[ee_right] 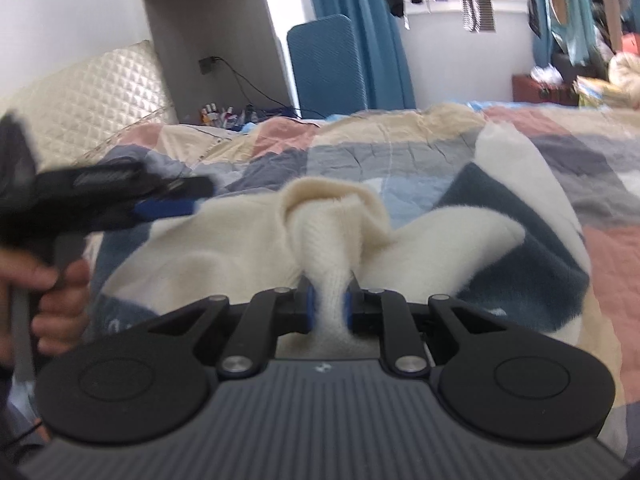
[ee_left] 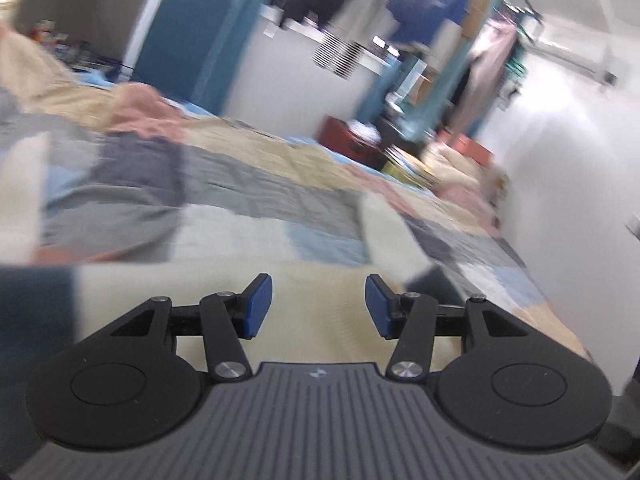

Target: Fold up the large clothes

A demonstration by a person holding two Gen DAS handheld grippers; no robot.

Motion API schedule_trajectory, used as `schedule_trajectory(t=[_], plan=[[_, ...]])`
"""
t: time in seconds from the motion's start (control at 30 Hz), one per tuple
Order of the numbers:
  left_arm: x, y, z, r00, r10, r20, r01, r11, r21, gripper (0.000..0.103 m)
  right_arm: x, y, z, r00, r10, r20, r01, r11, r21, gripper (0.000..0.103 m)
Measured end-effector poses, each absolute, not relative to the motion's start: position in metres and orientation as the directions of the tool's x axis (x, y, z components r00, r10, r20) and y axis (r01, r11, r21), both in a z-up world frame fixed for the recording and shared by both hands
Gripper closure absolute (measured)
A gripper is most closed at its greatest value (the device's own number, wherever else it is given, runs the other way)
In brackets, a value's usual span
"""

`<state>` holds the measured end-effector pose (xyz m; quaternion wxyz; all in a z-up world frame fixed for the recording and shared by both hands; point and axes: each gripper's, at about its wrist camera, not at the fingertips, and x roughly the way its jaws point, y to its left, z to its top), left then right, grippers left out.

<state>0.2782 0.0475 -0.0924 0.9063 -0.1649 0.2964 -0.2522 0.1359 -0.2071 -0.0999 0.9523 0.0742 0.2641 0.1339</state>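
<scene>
Keep right claw point(ee_right: 329, 307) clamped on cream sweater point(ee_right: 336, 248); bring left claw point(ee_left: 319, 306), pads apart and empty, to opposite edge at frame left.

A lived-in bedroom of a home is shown. Most of the near and middle ground is taken up by a bed covered with a patchwork quilt point(ee_right: 400, 152) in cream, pink, grey and blue, and a cream quilted headboard point(ee_right: 80, 92) is seen at the far left. Beyond the bed, blue curtains point(ee_right: 376, 40) are hung at a bright window, clothes point(ee_right: 476, 8) are hung on a line above the sill, and a white shelf unit point(ee_right: 224, 20) is placed against the wall.
</scene>
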Motion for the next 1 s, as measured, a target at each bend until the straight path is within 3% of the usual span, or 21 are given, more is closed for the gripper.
schedule_trajectory(t=[0.17,0.33,0.37,0.43,0.47,0.5,0.7,0.87,1.0], plan=[[0.314,0.01,-0.09,0.612,-0.58,-0.538,0.382,0.812,-0.44,0.039,0.131,-0.203,-0.098,0.829,0.299,-0.472,-0.236,0.953,0.19,0.085],[0.346,-0.03,-0.104,0.558,-0.464,-0.689,0.349,0.884,-0.312,0.04,0.135,-0.21,-0.101,0.826,0.309,-0.471,-0.233,0.949,0.214,0.086],[0.352,-0.034,-0.107,0.552,-0.44,-0.709,0.344,0.894,-0.288,0.044,0.136,-0.21,-0.102,0.826,0.31,-0.471,-0.234,0.948,0.214,0.086],[0.358,-0.041,-0.11,0.571,-0.366,-0.735,0.33,0.922,-0.202,0.07,0.139,-0.211,-0.105,0.826,0.306,-0.473,-0.229,0.95,0.214,0.086],[0.36,-0.041,-0.109,0.585,-0.34,-0.736,0.318,0.931,-0.177,0.09,0.14,-0.212,-0.106,0.829,0.299,-0.473,-0.221,0.952,0.214,0.086],[0.36,-0.04,-0.107,0.6,-0.337,-0.726,0.305,0.935,-0.182,0.096,0.142,-0.213,-0.108,0.832,0.29,-0.473,-0.21,0.954,0.216,0.086],[0.304,0.004,-0.047,0.801,-0.336,-0.495,0.222,0.935,-0.276,0.097,0.146,-0.227,-0.104,0.877,0.263,-0.402,-0.144,0.942,0.302,0.086],[0.228,0.042,0.022,0.914,-0.306,-0.265,0.214,0.922,-0.324,0.098,0.132,-0.222,-0.061,0.943,0.243,-0.228,-0.172,0.941,0.292,0.087],[0.179,0.055,0.076,0.959,-0.254,-0.126,0.212,0.938,-0.274,0.098,0.112,-0.21,-0.003,0.969,0.238,-0.07,-0.215,0.947,0.238,0.088]])
